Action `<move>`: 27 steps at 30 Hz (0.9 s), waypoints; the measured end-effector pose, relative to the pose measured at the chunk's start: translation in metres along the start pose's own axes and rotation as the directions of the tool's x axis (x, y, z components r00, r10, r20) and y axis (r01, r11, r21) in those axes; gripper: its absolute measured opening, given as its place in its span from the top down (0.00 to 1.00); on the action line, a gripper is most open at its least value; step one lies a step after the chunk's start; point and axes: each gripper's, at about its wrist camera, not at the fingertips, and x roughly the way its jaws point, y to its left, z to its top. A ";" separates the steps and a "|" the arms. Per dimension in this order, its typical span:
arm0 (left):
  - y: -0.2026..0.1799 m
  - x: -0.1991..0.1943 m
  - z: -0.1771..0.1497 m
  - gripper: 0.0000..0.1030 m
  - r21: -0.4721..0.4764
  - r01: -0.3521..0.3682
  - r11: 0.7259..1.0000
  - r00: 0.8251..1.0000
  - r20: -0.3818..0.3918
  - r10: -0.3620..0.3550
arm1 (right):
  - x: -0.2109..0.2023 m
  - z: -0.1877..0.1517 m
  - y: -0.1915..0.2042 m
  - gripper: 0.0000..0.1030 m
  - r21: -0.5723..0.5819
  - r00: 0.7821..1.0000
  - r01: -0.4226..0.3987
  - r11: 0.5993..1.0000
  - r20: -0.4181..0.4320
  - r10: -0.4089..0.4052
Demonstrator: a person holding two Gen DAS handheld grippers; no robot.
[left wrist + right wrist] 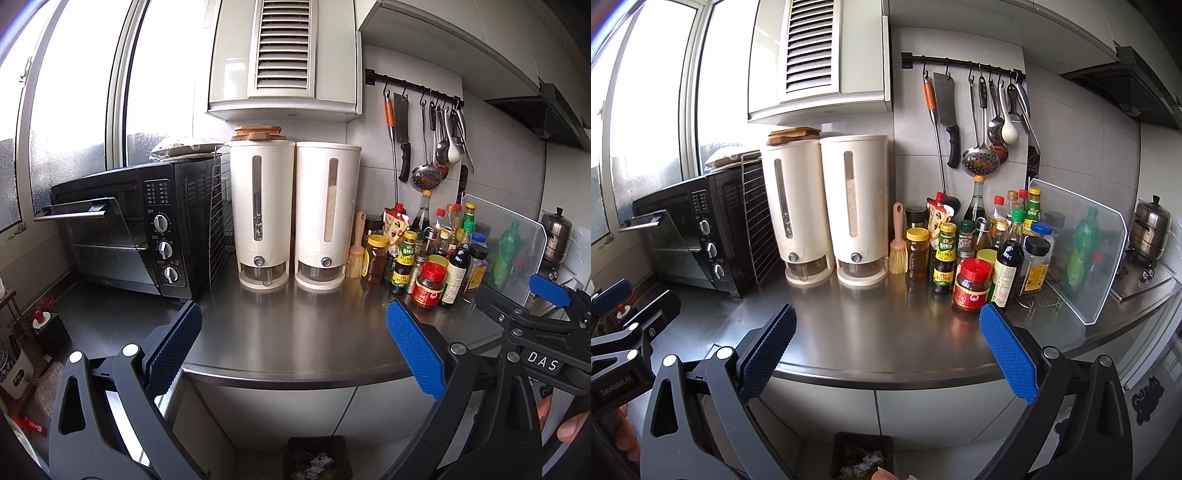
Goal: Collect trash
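Bare counter [295, 332] before dispensers [295, 214], bottles [428, 258]

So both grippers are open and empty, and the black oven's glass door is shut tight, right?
Not quite. The black oven's glass door hangs partly open, as the left wrist view shows. The rest holds: the left gripper and the right gripper are both open and empty.

On the counter [295, 332], the oven [122, 229] stands left, two dispensers [295, 214] centre, bottles [424, 254] right; a bin [317, 458] sits below.
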 end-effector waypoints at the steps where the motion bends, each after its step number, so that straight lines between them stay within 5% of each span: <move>1: -0.002 -0.002 0.000 0.08 0.013 -0.015 1.000 1.000 0.017 0.015 | 0.000 0.000 0.000 0.03 0.001 1.000 0.001 1.000 -0.002 -0.001; 11: -0.001 -0.008 0.002 0.08 0.041 -0.112 0.993 0.993 0.046 0.110 | 0.001 -0.001 -0.003 0.03 0.005 1.000 -0.006 1.000 -0.007 0.006; 27: 0.001 -0.004 -0.001 0.08 0.031 -0.095 0.995 0.995 0.005 0.095 | 0.002 -0.002 0.003 0.03 -0.008 1.000 -0.010 1.000 -0.011 0.010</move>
